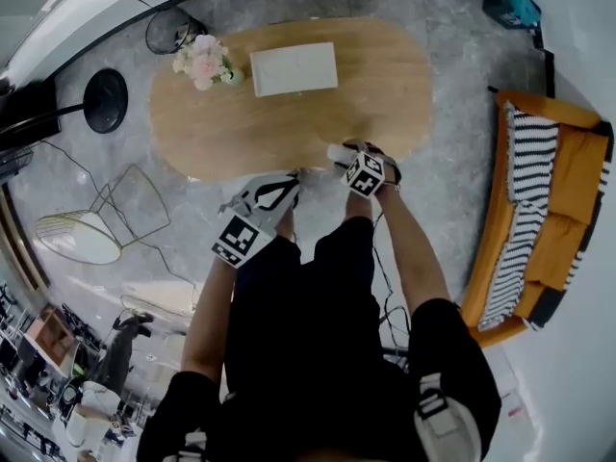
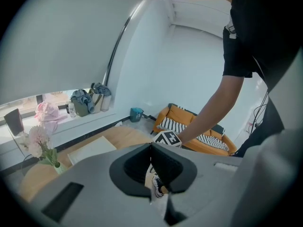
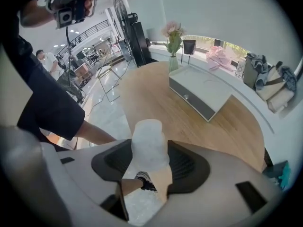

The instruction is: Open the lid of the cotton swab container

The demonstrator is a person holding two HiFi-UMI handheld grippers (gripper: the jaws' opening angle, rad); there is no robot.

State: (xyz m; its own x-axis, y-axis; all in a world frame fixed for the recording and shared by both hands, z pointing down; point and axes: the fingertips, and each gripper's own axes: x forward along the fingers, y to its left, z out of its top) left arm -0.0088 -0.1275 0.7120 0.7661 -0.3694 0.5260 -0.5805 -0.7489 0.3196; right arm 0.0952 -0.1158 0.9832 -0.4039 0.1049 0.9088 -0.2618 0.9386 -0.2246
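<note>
The cotton swab container [image 3: 148, 143], a small frosted white tub, stands between the jaws of my right gripper [image 3: 149, 156], and both pads press its sides. In the head view the container [image 1: 338, 152] pokes out of the right gripper [image 1: 358, 165] over the near edge of the wooden table [image 1: 375, 85]. My left gripper [image 1: 281, 191] hangs off the table's edge, in front of the person's thigh, a short way left of the container. In the left gripper view the left gripper [image 2: 151, 149] has its jaws shut with nothing between them.
On the far half of the table lie a flat white drawer box [image 1: 294, 68] and a vase of pink flowers [image 1: 204, 63]. An orange sofa [image 1: 553, 219] with striped cushions stands to the right. A wire chair [image 1: 111, 221] and a black fan [image 1: 104, 101] are on the left.
</note>
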